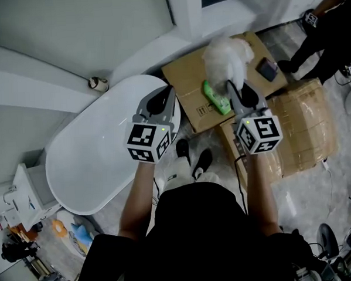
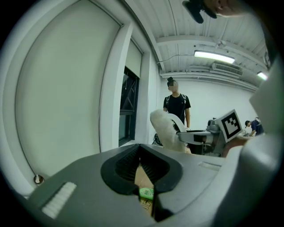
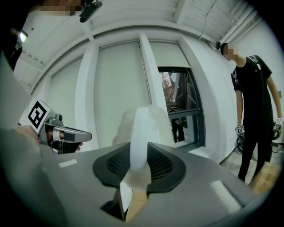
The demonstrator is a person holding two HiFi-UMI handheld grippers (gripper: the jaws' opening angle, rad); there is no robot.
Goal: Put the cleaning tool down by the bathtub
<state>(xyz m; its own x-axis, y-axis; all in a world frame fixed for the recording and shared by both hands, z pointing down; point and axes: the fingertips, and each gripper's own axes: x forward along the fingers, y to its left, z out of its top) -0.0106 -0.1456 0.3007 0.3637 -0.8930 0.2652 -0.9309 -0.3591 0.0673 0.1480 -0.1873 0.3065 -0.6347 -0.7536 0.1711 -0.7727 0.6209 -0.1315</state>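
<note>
The cleaning tool [image 1: 227, 58] is a fluffy white duster head on a white handle [image 3: 143, 133]. My right gripper [image 1: 232, 88] is shut on that handle and holds it up over the cardboard boxes, to the right of the bathtub. In the right gripper view the handle rises straight up between the black pads [image 3: 165, 165]. The white oval bathtub [image 1: 94, 153] lies at the left of the head view. My left gripper [image 1: 165, 97] hangs over the tub's right end, jaws shut with nothing in them [image 2: 141, 170]. The fluffy head [image 2: 166, 128] also shows in the left gripper view.
Flat cardboard [image 1: 190, 77] with a green packet [image 1: 217, 98] lies right of the tub. A plastic-wrapped box [image 1: 307, 130] stands further right. A person in black [image 1: 328, 32] stands at the top right. Clutter [image 1: 26, 209] sits at the lower left. A window wall runs behind the tub.
</note>
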